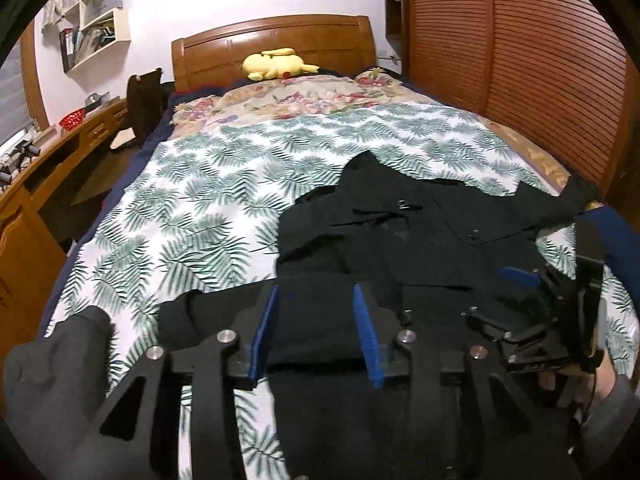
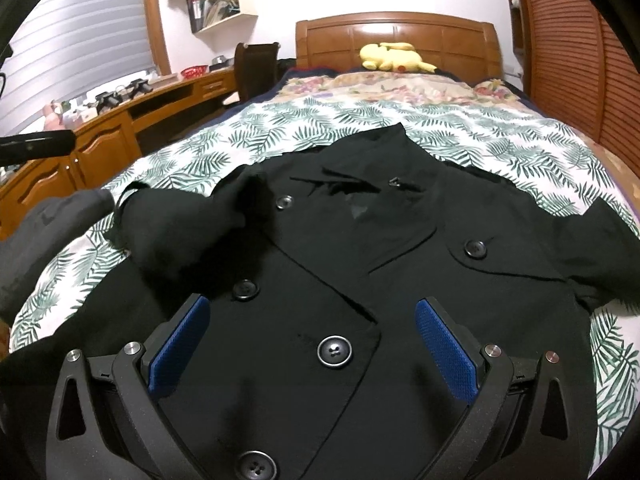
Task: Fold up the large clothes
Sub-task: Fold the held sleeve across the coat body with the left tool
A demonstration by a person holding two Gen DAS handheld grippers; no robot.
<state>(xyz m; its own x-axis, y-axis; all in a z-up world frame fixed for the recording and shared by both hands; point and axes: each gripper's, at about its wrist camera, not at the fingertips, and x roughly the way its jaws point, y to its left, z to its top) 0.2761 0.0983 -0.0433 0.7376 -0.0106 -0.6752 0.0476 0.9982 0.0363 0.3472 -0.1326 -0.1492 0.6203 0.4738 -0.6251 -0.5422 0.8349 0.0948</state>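
Observation:
A black double-breasted coat [image 2: 360,240] with large buttons lies front-up on the leaf-print bedspread [image 2: 280,128], collar toward the headboard. Its left sleeve [image 2: 180,220] is bunched across the chest. My right gripper [image 2: 312,312] is wide open just above the coat's front, a button between its blue pads. In the left wrist view the coat [image 1: 400,232] lies ahead and to the right. My left gripper [image 1: 316,300] is partly open, with black cloth lying between its blue pads. The right gripper [image 1: 520,280] shows at the right of that view.
A yellow plush toy [image 2: 392,58] lies by the wooden headboard [image 2: 396,32]. A wooden desk [image 2: 120,120] with small items runs along the left, with a chair [image 2: 256,68] beside the bed. A slatted wardrobe [image 1: 520,60] stands at the right. A grey sleeve [image 1: 52,360] shows at lower left.

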